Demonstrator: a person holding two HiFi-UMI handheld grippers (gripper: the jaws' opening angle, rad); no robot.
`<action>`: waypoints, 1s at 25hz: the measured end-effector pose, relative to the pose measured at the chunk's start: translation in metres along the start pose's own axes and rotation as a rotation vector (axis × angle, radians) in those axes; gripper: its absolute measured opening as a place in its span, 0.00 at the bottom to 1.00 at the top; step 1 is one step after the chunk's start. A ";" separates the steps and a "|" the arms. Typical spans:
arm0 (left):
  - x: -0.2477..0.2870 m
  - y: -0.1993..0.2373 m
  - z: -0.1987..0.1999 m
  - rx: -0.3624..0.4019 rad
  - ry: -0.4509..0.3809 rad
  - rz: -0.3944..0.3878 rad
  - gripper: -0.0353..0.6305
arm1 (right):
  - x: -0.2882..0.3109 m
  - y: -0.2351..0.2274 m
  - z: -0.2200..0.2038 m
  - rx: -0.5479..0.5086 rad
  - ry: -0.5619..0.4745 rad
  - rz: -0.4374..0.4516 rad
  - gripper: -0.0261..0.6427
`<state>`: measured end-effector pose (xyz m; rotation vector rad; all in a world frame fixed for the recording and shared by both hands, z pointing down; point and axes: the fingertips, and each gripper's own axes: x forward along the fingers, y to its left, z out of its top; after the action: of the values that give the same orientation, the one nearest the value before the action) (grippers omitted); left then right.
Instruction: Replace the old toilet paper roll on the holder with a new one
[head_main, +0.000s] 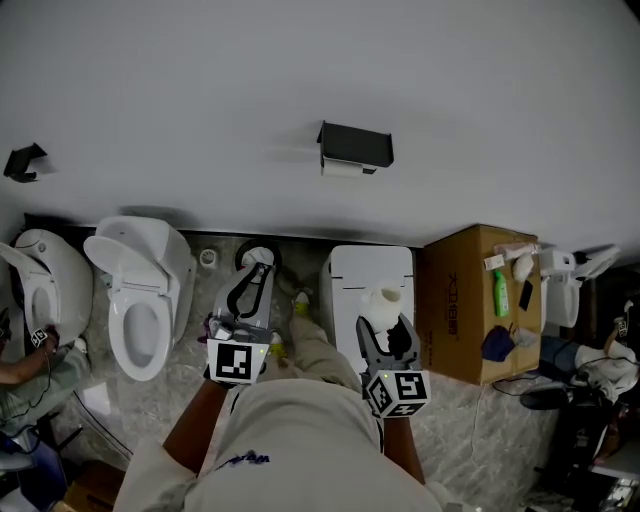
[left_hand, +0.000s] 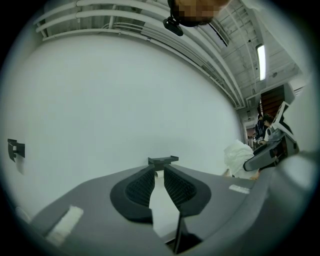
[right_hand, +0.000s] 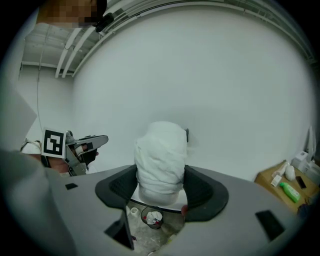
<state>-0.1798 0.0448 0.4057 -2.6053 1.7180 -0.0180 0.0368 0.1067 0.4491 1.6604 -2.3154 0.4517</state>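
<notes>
**New roll clamped in the right gripper, holder up on the wall**

The person's pale clothing (head_main: 290, 440) fills the lower middle of the head view and covers the floor there. At the far left edge a white toilet (head_main: 40, 285) is cut off by the frame. Below it, another person's sleeve (head_main: 40, 372) shows only in part. The white rectangular floor unit (head_main: 372, 280) at centre is partly covered by the right gripper (right_hand: 161, 172) and its load. The black wall-mounted paper holder (head_main: 356, 146) sits at upper centre. In the right gripper view it is almost wholly behind the held roll, with only a dark sliver at the roll's right edge. The old white roll (head_main: 340, 169) shows only as a pale strip under the holder's lid.

The brown cardboard box (head_main: 470, 300) at the right has dark print on its side, too small to read. Any label on the green bottle (head_main: 500, 293) lying on top of the box is also too small to read. The marker cubes carry black-and-white squares, no words.

The right gripper's pads press on both sides of the crumpled white toilet paper roll (right_hand: 161, 150), held upright, low in the head view and well below the holder. The left gripper (left_hand: 159, 170) has its jaws only a narrow slit apart with nothing between them. In its own view the holder shows just past the tips.

A white toilet with raised lid (head_main: 140, 300) stands at the left. A small round black bin (right_hand: 151, 218) with waste inside sits on the floor beneath the held roll.
</notes>
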 end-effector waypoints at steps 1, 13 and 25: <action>0.003 0.000 -0.001 0.003 0.006 -0.003 0.14 | 0.002 -0.002 -0.001 0.003 0.003 -0.002 0.47; 0.062 0.006 -0.001 0.041 0.029 -0.018 0.13 | 0.060 -0.037 0.022 0.039 -0.038 -0.020 0.47; 0.140 0.015 -0.004 0.053 0.039 -0.022 0.13 | 0.128 -0.083 0.072 0.000 -0.091 -0.004 0.47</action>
<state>-0.1381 -0.0898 0.4090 -2.6029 1.6764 -0.1144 0.0733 -0.0577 0.4399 1.7191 -2.3760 0.3820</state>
